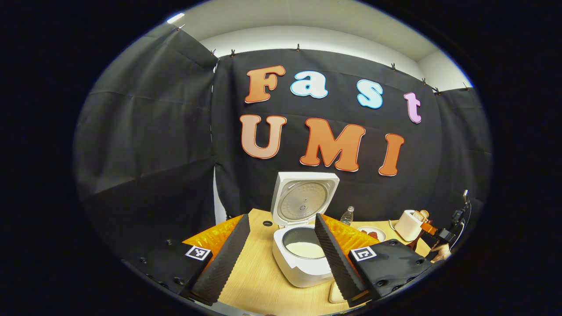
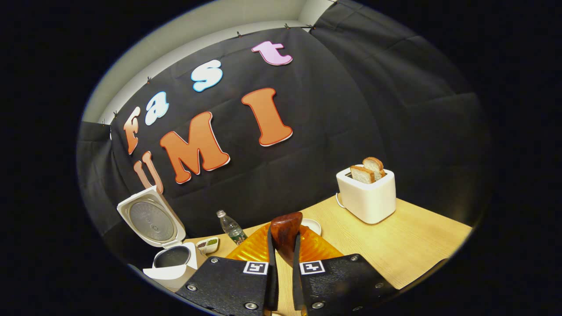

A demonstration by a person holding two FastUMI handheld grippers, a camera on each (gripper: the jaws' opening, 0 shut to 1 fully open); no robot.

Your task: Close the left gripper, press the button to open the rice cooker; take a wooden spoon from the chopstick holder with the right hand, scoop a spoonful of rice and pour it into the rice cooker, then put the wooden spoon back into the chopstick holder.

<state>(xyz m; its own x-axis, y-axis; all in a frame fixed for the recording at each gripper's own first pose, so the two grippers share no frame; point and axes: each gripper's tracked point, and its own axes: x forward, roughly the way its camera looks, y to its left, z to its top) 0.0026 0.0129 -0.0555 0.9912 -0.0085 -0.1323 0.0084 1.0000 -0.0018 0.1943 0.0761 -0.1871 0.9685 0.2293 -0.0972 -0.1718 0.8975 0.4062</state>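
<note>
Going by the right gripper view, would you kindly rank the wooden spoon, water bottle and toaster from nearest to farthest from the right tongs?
1. Wooden spoon: clamped in the right tongs, bowl pointing up.
2. Water bottle: ahead and to the left, standing by the booth wall.
3. Toaster: farther off to the right, holding two bread slices.

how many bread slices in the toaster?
2. Both stand upright in the slots on top of the toaster: one slice nearer the camera, the other just behind it. None hidden that I can tell.
</note>
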